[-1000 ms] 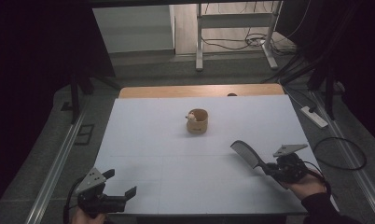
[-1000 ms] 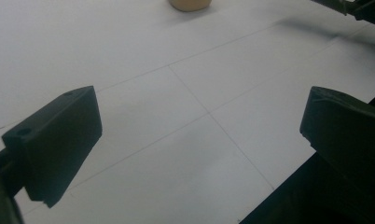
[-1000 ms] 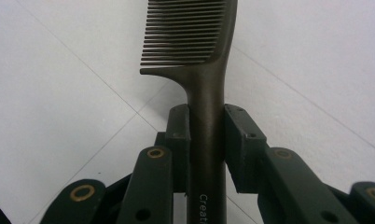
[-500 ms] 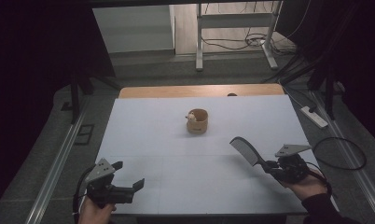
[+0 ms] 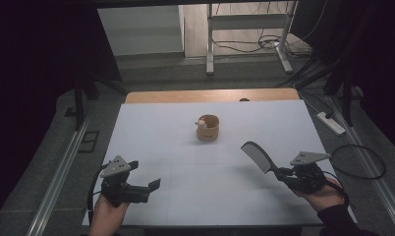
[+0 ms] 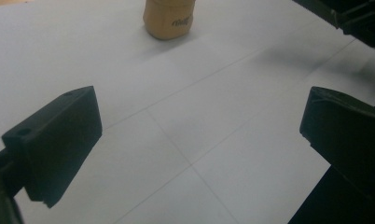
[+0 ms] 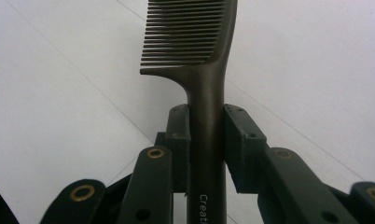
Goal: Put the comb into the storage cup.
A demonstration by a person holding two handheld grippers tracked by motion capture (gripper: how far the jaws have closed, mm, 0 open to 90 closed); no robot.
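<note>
While the right gripper (image 5: 284, 173) clamped the comb (image 5: 257, 155) by its handle, teeth aimed toward the cup (image 5: 208, 127); left gripper (image 5: 151, 189) gaped empty, farther off.

Cup (image 6: 170, 18) top cropped; contents perhaps unreadable

your left gripper (image 5: 154, 184) is matte black, with a grey three-cornered plate on top and a black cable looping from its back. its jaws end in blocky black pads, one with a small round hole. your right gripper (image 5: 285, 173) matches it: black linkage arms with brass-ringed pivots, grey plate, black cable. a dark sleeve covers your right wrist.
</note>
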